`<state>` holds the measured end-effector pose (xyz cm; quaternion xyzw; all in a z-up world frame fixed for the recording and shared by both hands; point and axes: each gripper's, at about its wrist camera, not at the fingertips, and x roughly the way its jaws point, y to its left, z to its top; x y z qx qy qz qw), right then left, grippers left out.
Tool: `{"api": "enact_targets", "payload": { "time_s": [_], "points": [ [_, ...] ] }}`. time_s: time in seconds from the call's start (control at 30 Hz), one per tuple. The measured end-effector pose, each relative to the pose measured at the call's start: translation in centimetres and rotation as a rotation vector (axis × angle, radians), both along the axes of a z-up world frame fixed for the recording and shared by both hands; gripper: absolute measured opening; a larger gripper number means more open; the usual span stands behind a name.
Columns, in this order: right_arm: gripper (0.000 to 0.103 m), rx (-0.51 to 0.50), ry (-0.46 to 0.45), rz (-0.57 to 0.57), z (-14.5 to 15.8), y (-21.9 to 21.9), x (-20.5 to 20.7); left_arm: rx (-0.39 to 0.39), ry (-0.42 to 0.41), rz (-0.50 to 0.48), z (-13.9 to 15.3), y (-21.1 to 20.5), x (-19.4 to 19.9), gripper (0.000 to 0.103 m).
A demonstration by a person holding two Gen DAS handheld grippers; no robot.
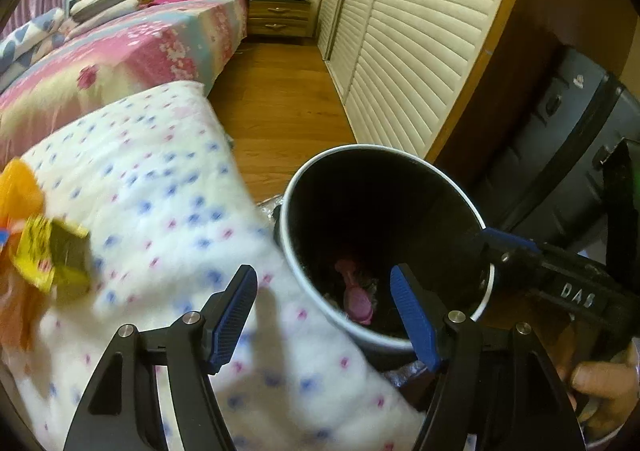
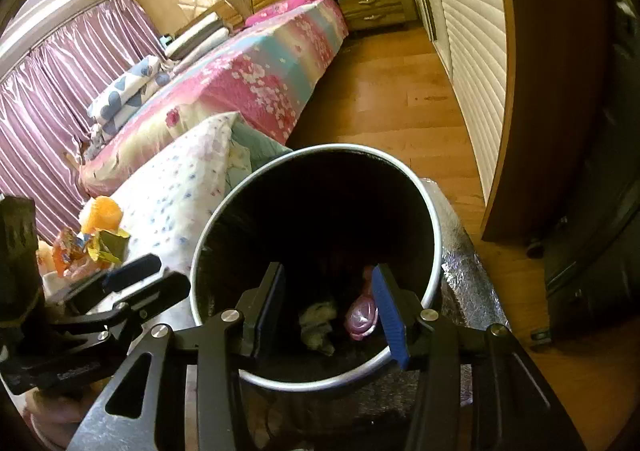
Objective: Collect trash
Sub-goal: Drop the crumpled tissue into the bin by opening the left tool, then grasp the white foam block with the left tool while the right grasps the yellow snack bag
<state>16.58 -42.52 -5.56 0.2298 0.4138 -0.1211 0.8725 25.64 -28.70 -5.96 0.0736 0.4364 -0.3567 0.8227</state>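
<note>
A black bin [image 1: 380,195] with a pale rim stands beside a white dotted blanket [image 1: 168,211]. My left gripper [image 1: 324,311] is open and holds nothing; it hangs over the blanket's edge and the bin's near rim. Orange and yellow wrappers [image 1: 44,255] lie on the blanket to its left. My right gripper [image 2: 330,311] is open and empty above the mouth of the bin [image 2: 320,203]. At the bin's bottom lie a pink item [image 2: 362,315] and a pale crumpled scrap [image 2: 318,325]. The right wrist view also shows the left gripper [image 2: 136,279] near the wrappers [image 2: 92,239].
A bed with a pink floral cover [image 2: 256,79] runs toward a wooden headboard. Wooden floor [image 1: 276,107] lies between the bed and louvred wardrobe doors [image 1: 412,51]. A dark suitcase [image 1: 560,139] stands at the right. The bin rests on a silvery sheet [image 2: 468,271].
</note>
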Motion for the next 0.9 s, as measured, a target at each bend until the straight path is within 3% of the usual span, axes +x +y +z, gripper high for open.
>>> {"api": "enact_targets", "payload": {
  "time_s": [0.17, 0.23, 0.4, 0.7, 0.9],
  "points": [
    [0.051, -0.004, -0.051, 0.023, 1.1, 1.7, -0.4, -0.030, -0.011, 0.082, 0.2, 4.2, -1.7, 0.069],
    [0.059, 0.009, -0.078, 0.042, 1.4, 2.6, -0.4, -0.033, -0.029, 0.112, 0.4, 5.7, -2.7, 0.071],
    [0.067, 0.005, -0.111, 0.118, 1.6, 6.0, 0.3, -0.034, -0.059, 0.214, 0.7, 9.4, -5.3, 0.074],
    [0.073, -0.058, -0.149, 0.243, 1.3, 12.0, 1.6, -0.037, -0.097, 0.389, 1.7, 17.2, -7.2, 0.075],
    [0.090, -0.035, -0.136, 0.300, 0.4, 15.1, 2.8, -0.048, -0.122, 0.497, 2.5, 21.5, -8.3, 0.080]
  ]
}}
